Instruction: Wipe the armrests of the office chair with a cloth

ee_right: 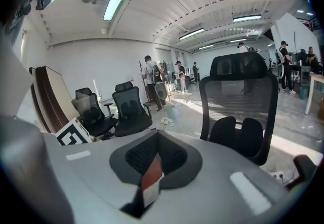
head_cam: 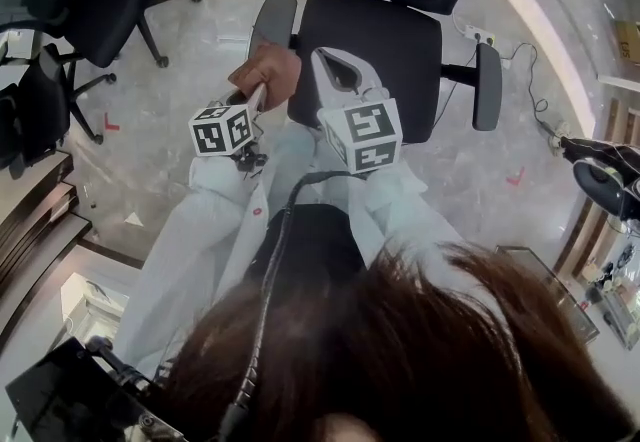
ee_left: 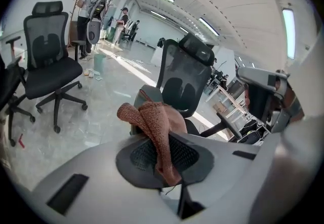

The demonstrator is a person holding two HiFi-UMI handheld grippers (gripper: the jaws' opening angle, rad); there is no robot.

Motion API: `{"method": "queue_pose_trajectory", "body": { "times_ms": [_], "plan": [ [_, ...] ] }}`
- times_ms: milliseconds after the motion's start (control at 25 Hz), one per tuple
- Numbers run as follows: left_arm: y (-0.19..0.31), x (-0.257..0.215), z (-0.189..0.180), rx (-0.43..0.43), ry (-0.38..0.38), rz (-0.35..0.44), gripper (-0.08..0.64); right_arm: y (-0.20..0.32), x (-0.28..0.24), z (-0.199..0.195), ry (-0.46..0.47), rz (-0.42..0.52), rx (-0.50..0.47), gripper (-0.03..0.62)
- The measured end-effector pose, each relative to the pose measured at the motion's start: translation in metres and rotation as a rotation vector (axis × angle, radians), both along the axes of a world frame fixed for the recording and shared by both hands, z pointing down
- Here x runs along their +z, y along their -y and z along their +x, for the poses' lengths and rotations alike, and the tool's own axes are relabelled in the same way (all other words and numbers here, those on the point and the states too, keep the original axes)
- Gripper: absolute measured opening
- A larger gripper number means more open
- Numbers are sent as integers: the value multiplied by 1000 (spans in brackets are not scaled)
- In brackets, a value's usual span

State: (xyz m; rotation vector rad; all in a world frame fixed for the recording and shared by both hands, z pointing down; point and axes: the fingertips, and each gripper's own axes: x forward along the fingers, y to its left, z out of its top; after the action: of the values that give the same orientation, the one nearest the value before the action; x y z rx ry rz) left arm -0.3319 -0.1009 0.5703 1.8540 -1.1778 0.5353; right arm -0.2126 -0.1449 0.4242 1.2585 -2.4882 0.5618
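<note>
Now L gripper point(ee_left: 164, 156) clamps cloth point(ee_left: 152, 124) near chair armrest point(head_cam: 272, 22) (R gripper point(ee_right: 157, 161) clenched, empty).

cloth point(ee_left: 152, 126): rusty pink-brown, knitted weave
office chair point(head_cam: 370, 40): black, mesh back
armrests point(head_cam: 487, 85): grey
floor point(head_cam: 190, 80): pale grey, marbled

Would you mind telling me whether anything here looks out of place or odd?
Nothing on the office chair looks damaged or askew. The only untidy bits are a corded power strip lying on the floor beside the chair, and small litter scattered farther back.
</note>
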Motion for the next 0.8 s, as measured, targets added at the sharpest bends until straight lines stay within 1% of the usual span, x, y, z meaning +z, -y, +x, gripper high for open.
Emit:
{"method": "queue_pose_trajectory", "body": {
  "times_ms": [80,160,240,360,520,640,800],
  "plan": [
    [17,-7,1,-8,15,16,38,-5,-4,3,-8,-8,2,0],
    [43,-10,1,0,51,33,38,-3,-6,4,-20,-12,2,0],
    [84,-4,2,27,77,59,38,9,3,0,-35,-23,3,0],
    [142,13,8,68,74,77,38,24,22,-3,-53,-53,18,0],
    [191,21,22,121,103,91,38,26,27,3,-58,-69,53,0],
    [211,28,30,145,123,77,38,27,32,12,-62,-79,77,0],
    [200,42,30,162,151,15,38,28,33,22,-59,-76,103,0]
  ]
}}
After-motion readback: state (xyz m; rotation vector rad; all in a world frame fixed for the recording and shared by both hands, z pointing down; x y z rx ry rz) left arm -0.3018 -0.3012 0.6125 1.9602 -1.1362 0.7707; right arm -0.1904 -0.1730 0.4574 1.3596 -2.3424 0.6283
